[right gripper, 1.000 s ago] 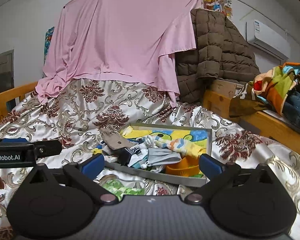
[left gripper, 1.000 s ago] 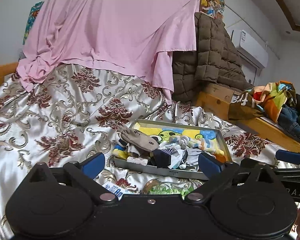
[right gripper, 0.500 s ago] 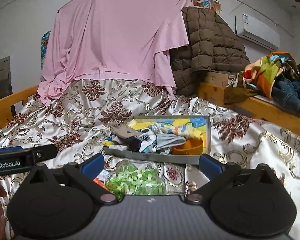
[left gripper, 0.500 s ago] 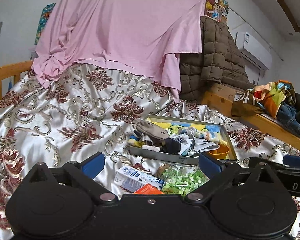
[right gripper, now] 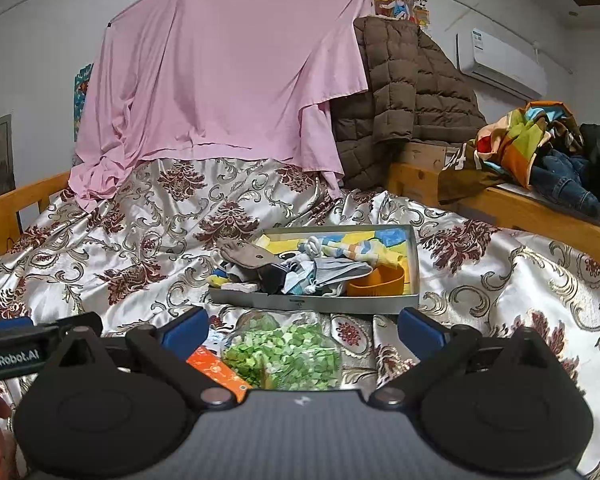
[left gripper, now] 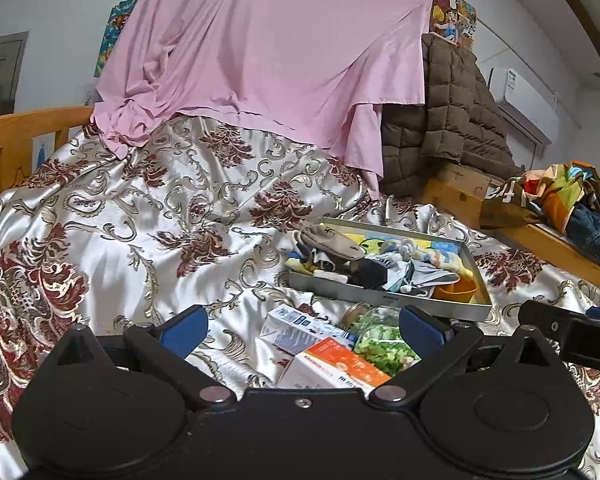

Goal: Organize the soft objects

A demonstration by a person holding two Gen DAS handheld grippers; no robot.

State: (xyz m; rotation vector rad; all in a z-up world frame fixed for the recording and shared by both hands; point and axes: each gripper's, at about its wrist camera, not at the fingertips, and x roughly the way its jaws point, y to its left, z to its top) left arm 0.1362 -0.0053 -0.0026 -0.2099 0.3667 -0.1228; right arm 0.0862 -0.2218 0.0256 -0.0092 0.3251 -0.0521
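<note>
A grey metal tray (left gripper: pixel 384 301) (right gripper: pixel 312 303) lies on the patterned bed cover. It holds a heap of socks and small cloths, with a brown-grey sock (left gripper: pixel 332 238) (right gripper: pixel 252 255) on top at the left and an orange bowl (right gripper: pixel 376 282) (left gripper: pixel 456 289) at the right. My left gripper (left gripper: pixel 302 326) is open and empty, held back from the tray. My right gripper (right gripper: pixel 302 326) is open and empty, also short of the tray.
In front of the tray lie a clear bag of green pieces (right gripper: pixel 284 354) (left gripper: pixel 380 338), an orange-white box (left gripper: pixel 336 368) (right gripper: pixel 216 368) and a white-blue box (left gripper: pixel 300 330). A pink sheet (right gripper: pixel 220 80) and a brown jacket (right gripper: pixel 404 96) hang behind. Clothes (right gripper: pixel 540 148) pile on the wooden rail at right.
Both grippers have pulled back and up from the tray. The bag of green pieces and the boxes in front of it have come into view. Both jaws stay open.
</note>
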